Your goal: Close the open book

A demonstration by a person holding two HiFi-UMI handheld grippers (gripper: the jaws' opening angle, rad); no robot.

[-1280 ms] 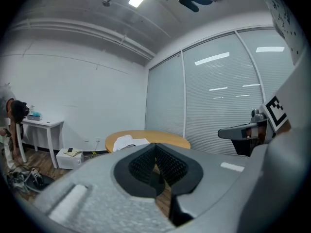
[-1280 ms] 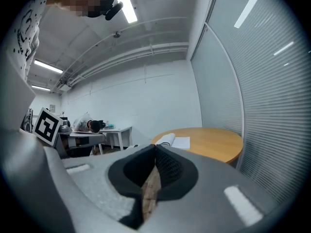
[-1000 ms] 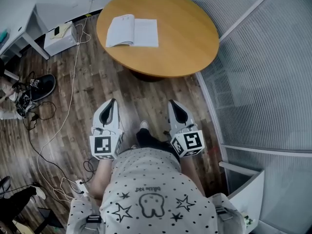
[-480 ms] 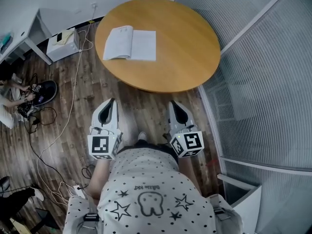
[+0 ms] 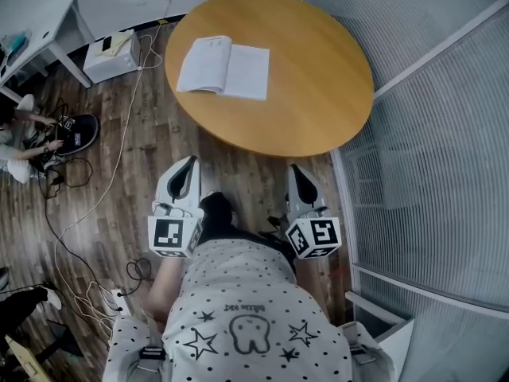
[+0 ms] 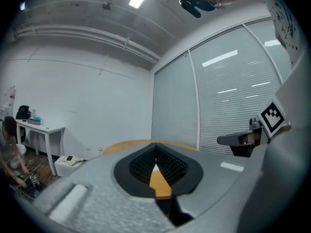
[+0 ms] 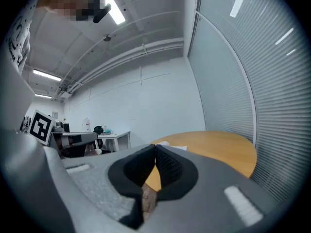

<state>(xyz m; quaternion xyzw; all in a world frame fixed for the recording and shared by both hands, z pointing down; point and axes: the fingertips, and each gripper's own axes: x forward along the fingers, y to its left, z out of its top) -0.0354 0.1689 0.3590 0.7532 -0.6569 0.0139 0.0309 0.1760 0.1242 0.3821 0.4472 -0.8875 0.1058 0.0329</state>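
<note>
- Since a second ago I've closed in on the round table (image 5: 318, 78). Its near edge now sits just ahead of both gripper tips in the head view, where before there was a wider strip of wooden floor (image 5: 238, 173) between them.
- The open book (image 5: 224, 68) has slid a little lower and to the right in the head view with that step. It lies flat on the far-left part of the tabletop, pages up, and it's not yet closed.
- Left gripper (image 5: 188, 162): jaws pressed together with nothing between them, pointing level at the table's near-left edge. The book is ahead of it and slightly right, well apart.
- Right gripper (image 5: 296, 169): jaws also together and empty. The book lies ahead and well to its left, and neither gripper touches it.
- In the right gripper view a white sliver of the book (image 7: 171, 146) shows over the closed tips, resting on the orange tabletop.
- On the floor left of the table sit a white box (image 5: 111, 50) and a trailing cable (image 5: 119, 153); a blind-covered glass wall (image 5: 445, 134) runs along the right.
</note>
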